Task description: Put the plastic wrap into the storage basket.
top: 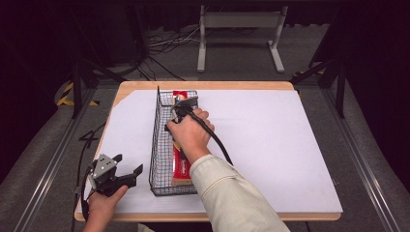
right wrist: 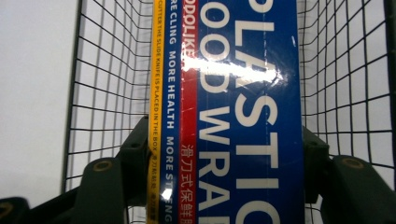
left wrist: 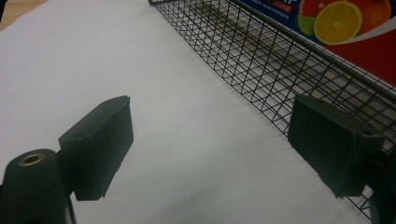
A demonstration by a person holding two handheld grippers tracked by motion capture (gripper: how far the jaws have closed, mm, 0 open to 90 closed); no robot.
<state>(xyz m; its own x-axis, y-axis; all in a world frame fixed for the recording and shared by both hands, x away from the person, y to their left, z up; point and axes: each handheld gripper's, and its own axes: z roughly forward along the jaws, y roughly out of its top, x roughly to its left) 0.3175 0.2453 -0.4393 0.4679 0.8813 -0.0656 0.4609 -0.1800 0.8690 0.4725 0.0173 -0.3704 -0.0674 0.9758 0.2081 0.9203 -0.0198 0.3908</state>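
A: Dark studio floor with rails and cables, then a wooden table [top: 145, 86] under a white sheet. Between the two tongs, slightly ahead of the left pair: long black wire-mesh basket [top: 155, 145].

B: And inside it?

A: Long blue-and-red cardboard box of plastic food wrap [right wrist: 243, 116], lying lengthwise in the basket, clamped across its width by the right gripper [top: 180, 112]. Jaws closed on both long sides, pads pressed flat against the card.

B: Left pair?

A: Left gripper [top: 126, 170] spread wide, holding nothing, parked over bare sheet with one black pad [left wrist: 334, 149] just beside the mesh wall.

B: Handling?

A: Probably light for its length. Stiff along the edges, but hollow card, so likely to dent under a hard squeeze. Glossy print, glare on top: could slide in the pads. Held near the far end, so the near end may droop or swing when lifted. Better taken nearer the middle, across the narrow width, with moderate pressure. Worth watching the box corners against the mesh.
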